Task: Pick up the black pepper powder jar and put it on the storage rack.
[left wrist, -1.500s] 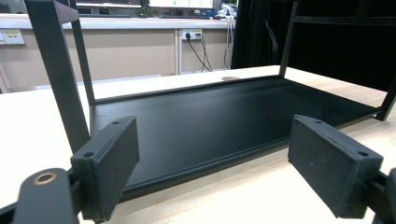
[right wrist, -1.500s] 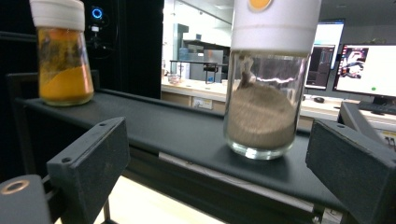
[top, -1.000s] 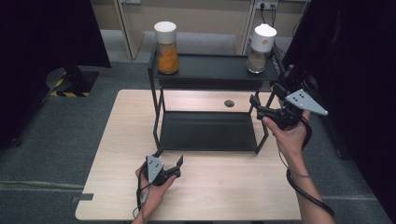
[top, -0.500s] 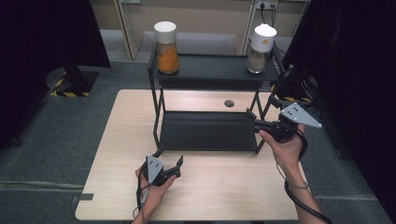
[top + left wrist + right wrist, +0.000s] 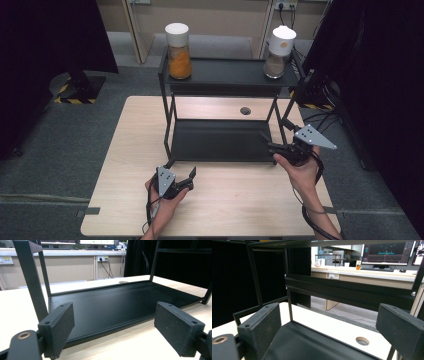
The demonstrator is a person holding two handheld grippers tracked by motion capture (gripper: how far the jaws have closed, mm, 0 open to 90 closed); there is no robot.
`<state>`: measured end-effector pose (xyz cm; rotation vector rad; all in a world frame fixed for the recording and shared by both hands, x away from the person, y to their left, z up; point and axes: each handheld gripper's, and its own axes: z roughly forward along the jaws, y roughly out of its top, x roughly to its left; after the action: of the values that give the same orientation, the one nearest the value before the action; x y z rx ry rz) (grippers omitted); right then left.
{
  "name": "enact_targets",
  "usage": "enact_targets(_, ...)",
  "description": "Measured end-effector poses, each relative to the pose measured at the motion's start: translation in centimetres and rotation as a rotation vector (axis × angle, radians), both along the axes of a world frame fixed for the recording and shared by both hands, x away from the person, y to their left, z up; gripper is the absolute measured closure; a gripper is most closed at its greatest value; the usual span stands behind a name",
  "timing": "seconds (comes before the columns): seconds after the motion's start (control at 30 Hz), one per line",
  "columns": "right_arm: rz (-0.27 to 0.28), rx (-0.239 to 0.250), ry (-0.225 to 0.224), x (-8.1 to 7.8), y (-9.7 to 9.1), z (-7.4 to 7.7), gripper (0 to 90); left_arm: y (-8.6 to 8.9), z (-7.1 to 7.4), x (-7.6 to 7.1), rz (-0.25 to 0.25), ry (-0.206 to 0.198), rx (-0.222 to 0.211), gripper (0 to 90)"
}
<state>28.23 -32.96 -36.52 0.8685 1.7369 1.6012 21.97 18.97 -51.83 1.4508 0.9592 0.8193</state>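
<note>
Two jars [image 5: 179, 44] [image 5: 278, 45], one black rack [image 5: 227, 74], one table [image 5: 125, 145], two grippers [image 5: 181, 183] [image 5: 272, 146]

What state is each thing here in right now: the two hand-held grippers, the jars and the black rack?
left gripper: open, holding nothing.
right gripper: open, holding nothing, at the rack's lower shelf.
orange jar: upright, lid on.
brown jar: upright, lid on.
black rack: standing upright, lower shelf bare.

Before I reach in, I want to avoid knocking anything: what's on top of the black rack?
On the black rack's top shelf stand two white-lidded jars: an orange-filled jar at its left end and a brown-filled jar at its right. Nothing shows between them.
</note>
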Motion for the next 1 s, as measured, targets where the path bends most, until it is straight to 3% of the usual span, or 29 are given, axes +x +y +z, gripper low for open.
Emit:
enact_targets(0.37,0.021,0.013,0.057,-0.5,-0.5,-2.0,6.5,0.0,0.0,0.0,0.0,0.0,0.001,16.1)
enact_targets(1.0,-0.003,-0.006,0.134,-1.2,-1.0,-5.3,6.5,0.0,0.0,0.0,0.001,-0.001,0.0,16.0)
